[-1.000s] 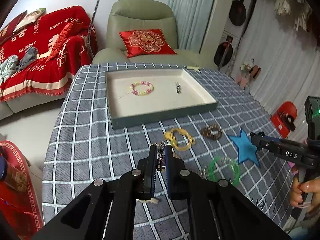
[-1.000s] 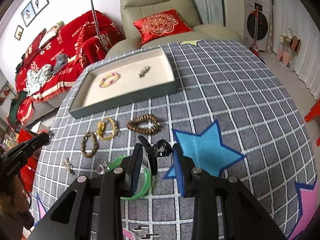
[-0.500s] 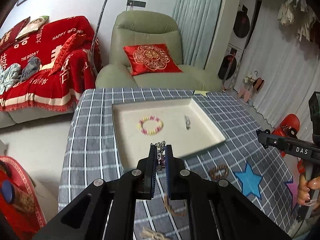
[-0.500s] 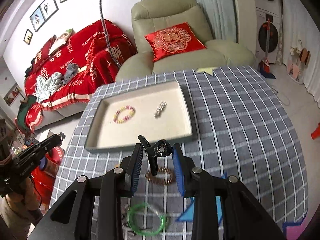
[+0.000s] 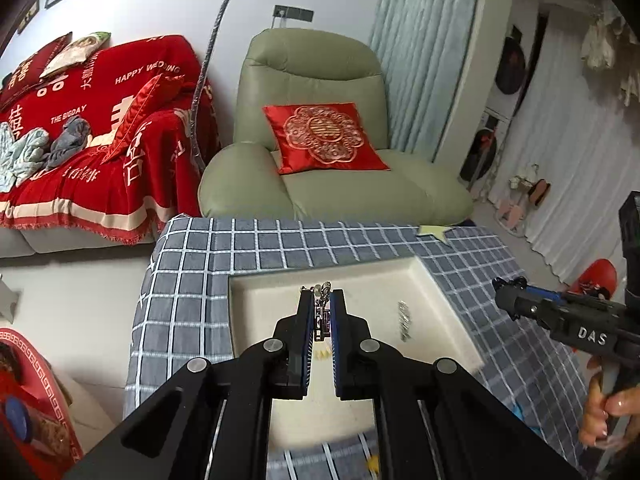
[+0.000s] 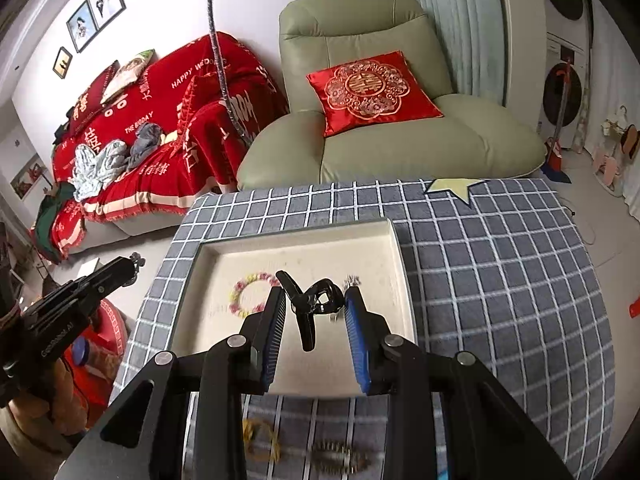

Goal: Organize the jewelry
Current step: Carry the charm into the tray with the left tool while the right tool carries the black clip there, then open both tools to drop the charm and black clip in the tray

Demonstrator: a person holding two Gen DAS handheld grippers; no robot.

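Note:
A cream-lined tray point(image 5: 360, 280) point(image 6: 304, 248) lies on the checked tablecloth. My left gripper point(image 5: 322, 300) is shut on a small silver chain piece point(image 5: 321, 312) and holds it above the tray's left half. My right gripper point(image 6: 314, 298) is shut on a black hair claw clip point(image 6: 308, 304) and holds it above the tray's middle. A pink and yellow bead bracelet point(image 6: 250, 294) lies in the tray. A silver clip point(image 5: 404, 320) point(image 6: 353, 280) lies in the tray to its right. My right gripper also shows at the right of the left wrist view point(image 5: 504, 286).
A yellow bracelet point(image 6: 260, 440) and a brown bead bracelet point(image 6: 340, 456) lie on the cloth point(image 6: 500, 280) in front of the tray. A green armchair point(image 5: 332, 160) with a red cushion and a red-covered sofa point(image 5: 80, 140) stand beyond the table.
Both grippers have moved forward with their items, from above the loose jewelry on the cloth to above the tray. The tray looks nearer and larger.

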